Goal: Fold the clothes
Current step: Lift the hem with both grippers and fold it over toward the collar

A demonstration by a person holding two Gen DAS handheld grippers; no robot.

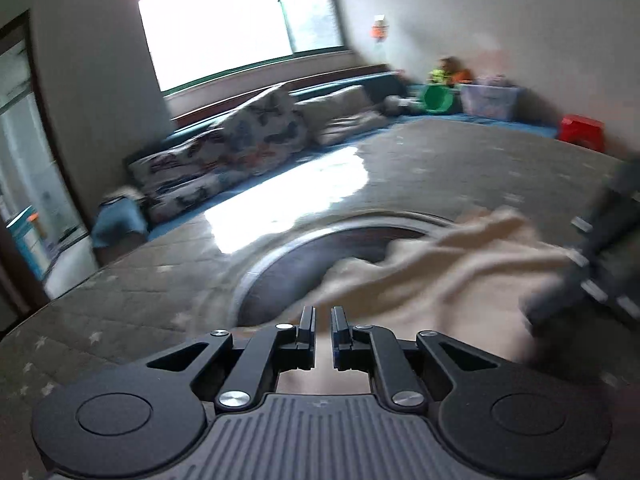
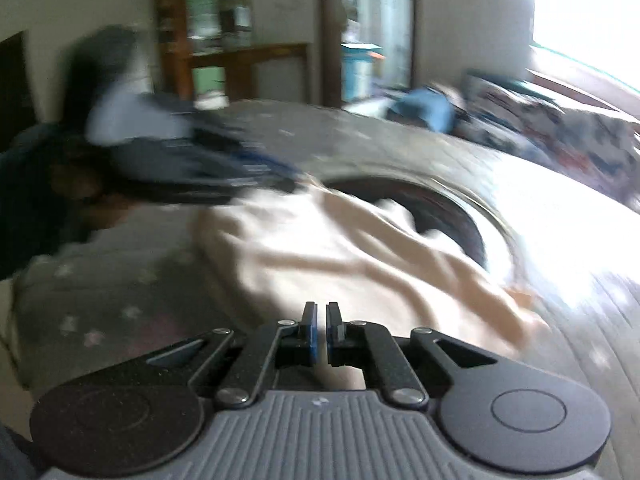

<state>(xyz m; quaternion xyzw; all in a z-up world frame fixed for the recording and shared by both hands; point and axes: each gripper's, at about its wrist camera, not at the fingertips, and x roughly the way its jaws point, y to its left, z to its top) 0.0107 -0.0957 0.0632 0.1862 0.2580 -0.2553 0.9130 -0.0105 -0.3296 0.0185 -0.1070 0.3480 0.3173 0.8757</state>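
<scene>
**Cream garment half in a big round basin, both claws pinched narrow**

Left wrist view first: the left claw (image 1: 322,330) has its jaws drawn in to a narrow slit, and cream cloth (image 1: 432,276) sits right under the tips. I honestly can't tell if a fold is pinched in there. The cloth spills over the rim of a big round basin (image 1: 280,256) that sits on a grey quilted bed cover with stars (image 1: 132,296). On the right, the other claw (image 1: 592,256) cuts in as a dark blur, lying over the cloth's far edge. Further back: butterfly-print cushions (image 1: 240,140) along a blue bench under the window (image 1: 240,20), a green bowl (image 1: 438,98), a clear storage box (image 1: 490,102), a red stool (image 1: 582,130).

Right wrist view: the right claw (image 2: 320,328) looks all but closed, blue pads nearly meeting, with the same cream cloth below it. Here the cloth shows much wider, spread from the basin's rim out onto the cover. The left claw (image 2: 224,176) comes in from the left as a smeared dark shape at the cloth's upper edge. This side also shows what the other doesn't: a wooden shelf unit (image 2: 208,32) and a doorway behind. Everything's pretty motion-blurred.
</scene>
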